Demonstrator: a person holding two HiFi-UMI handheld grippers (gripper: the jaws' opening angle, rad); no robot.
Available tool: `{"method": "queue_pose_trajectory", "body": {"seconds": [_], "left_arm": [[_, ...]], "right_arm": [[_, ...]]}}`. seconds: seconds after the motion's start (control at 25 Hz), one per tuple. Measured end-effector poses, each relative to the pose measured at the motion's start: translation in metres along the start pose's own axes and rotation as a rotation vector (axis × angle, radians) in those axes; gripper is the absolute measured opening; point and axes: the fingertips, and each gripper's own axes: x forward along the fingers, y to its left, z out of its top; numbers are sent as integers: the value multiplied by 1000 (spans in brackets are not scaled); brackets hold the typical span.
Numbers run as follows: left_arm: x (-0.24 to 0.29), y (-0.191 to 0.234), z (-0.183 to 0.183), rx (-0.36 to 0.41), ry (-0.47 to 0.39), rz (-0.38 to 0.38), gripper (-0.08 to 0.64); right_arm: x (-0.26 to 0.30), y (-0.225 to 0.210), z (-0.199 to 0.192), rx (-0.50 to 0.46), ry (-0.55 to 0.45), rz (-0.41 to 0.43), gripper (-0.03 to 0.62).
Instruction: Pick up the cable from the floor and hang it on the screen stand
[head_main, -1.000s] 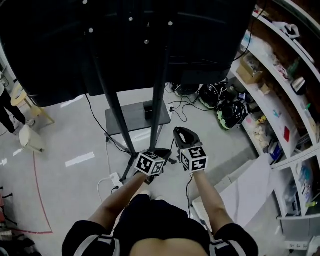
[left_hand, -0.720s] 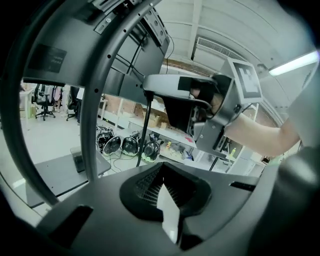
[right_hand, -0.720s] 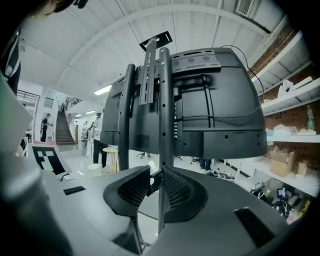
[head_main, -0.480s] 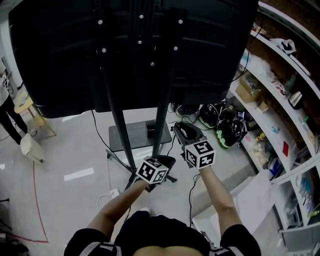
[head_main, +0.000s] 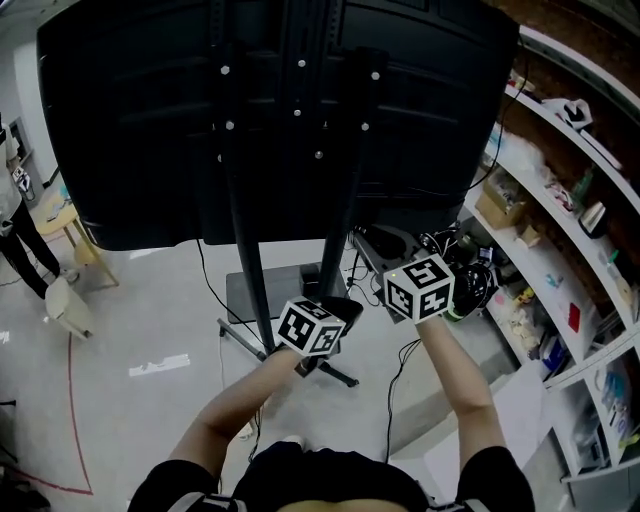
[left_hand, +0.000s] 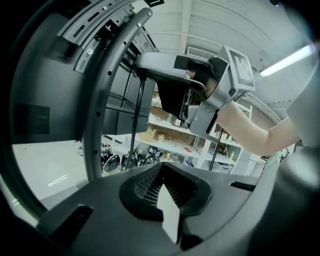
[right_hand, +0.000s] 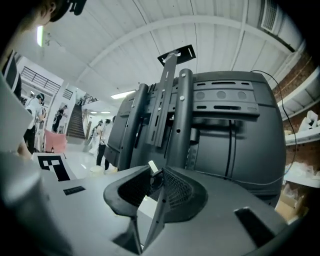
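The right gripper (right_hand: 156, 177) has its fingers clamped on the cable (head_main: 391, 395): in the right gripper view a dark, round length of it sits pinched between the ribbed pads near their tips, with a small pale tag just above it. In the head view the black cable hangs from that gripper in a loose curve down toward the floor (head_main: 150, 330), just right of the person's forearm. The left gripper (left_hand: 161, 172) is held beside it and a little lower; its fingers meet at the tips, with only a thin pale wedge showing lower down, and I can make out nothing between them. Both grippers sit close in front of the screen stand (head_main: 248, 260), whose two dark posts rise from a flat base plate (head_main: 262, 292) to the back of the large black screen (head_main: 150, 130). The right gripper is near the right post, the left gripper between the two posts. Cluttered shelves (head_main: 560, 230) run along the right side.
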Motion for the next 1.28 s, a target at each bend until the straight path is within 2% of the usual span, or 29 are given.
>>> {"method": "queue_pose_trajectory", "body": {"seconds": [0.24, 0.4, 0.76, 0.92, 1.28], "left_arm": [[-17, 6, 50, 70, -40, -1, 8], [-27, 11, 78, 107, -63, 7, 8], [-50, 11, 163, 183, -190, -13, 8], [-57, 14, 199, 221, -234, 5, 8], [-76, 13, 267, 330, -289, 53, 8]], "right_arm": [[10, 2, 59, -106, -41, 39, 98], [17, 3, 93, -129, -82, 55, 98], [21, -8, 187, -218, -209, 86, 98], [23, -14, 220, -275, -233, 98, 98], [23, -18, 307, -333, -316, 137, 98]]}}
